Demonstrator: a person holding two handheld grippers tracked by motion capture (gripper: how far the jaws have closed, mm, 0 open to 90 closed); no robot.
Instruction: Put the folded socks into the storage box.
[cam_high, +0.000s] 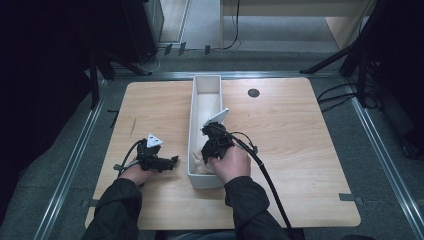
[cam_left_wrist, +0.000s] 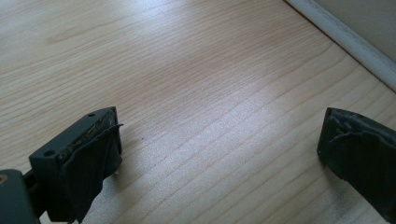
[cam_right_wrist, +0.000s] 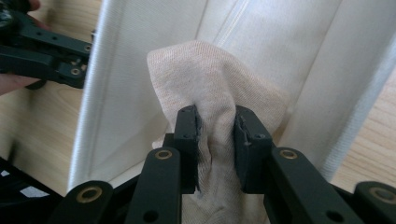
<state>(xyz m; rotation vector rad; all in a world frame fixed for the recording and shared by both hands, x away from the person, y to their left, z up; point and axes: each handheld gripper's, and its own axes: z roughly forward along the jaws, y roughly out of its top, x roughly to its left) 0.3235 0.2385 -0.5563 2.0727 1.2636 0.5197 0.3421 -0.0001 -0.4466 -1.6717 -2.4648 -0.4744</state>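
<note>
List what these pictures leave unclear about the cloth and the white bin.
- cloth: its lower end is cut off by the bottom edge of the right gripper view; what garment it is stays unclear.
- white bin: in the high view, the right gripper and hand hide its near floor.
- left gripper: its jaws stand open over bare table.

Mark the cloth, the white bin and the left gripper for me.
cloth (cam_right_wrist: 212, 70): right gripper view, bunched top above the fingers.
white bin (cam_high: 206, 81): high view, far end wall.
left gripper (cam_left_wrist: 219, 149): left gripper view, midway between its open fingers.
</note>
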